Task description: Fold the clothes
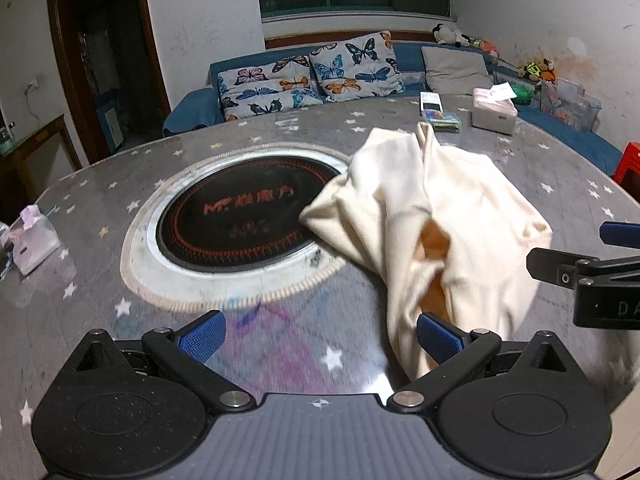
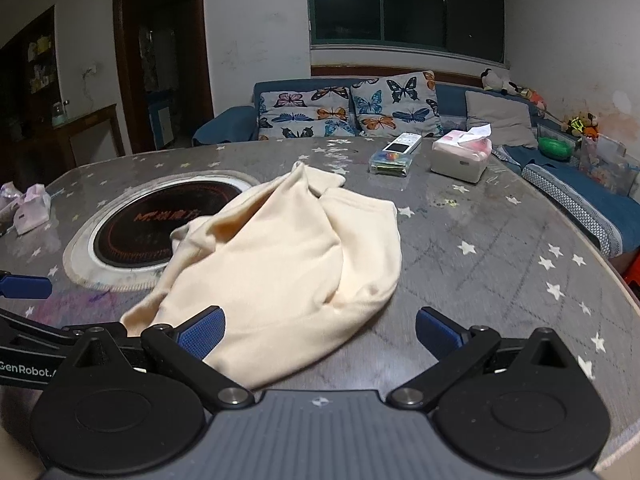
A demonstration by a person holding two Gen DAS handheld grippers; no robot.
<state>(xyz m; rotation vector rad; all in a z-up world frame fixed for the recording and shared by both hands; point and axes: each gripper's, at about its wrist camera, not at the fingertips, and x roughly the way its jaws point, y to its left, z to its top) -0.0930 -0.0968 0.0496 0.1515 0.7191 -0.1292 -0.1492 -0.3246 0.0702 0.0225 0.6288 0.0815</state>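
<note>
A cream garment lies crumpled on the grey star-patterned table, partly over the round cooktop. In the right wrist view the garment fills the middle of the table. My left gripper is open and empty; its right pad touches or overlaps the garment's near edge. My right gripper is open and empty, with its left pad at the garment's near hem. The right gripper also shows at the right edge of the left wrist view.
A round black cooktop is set in the table. A tissue box, a remote and a small clear box lie at the far side. A pink pack lies at the left. A blue sofa stands behind.
</note>
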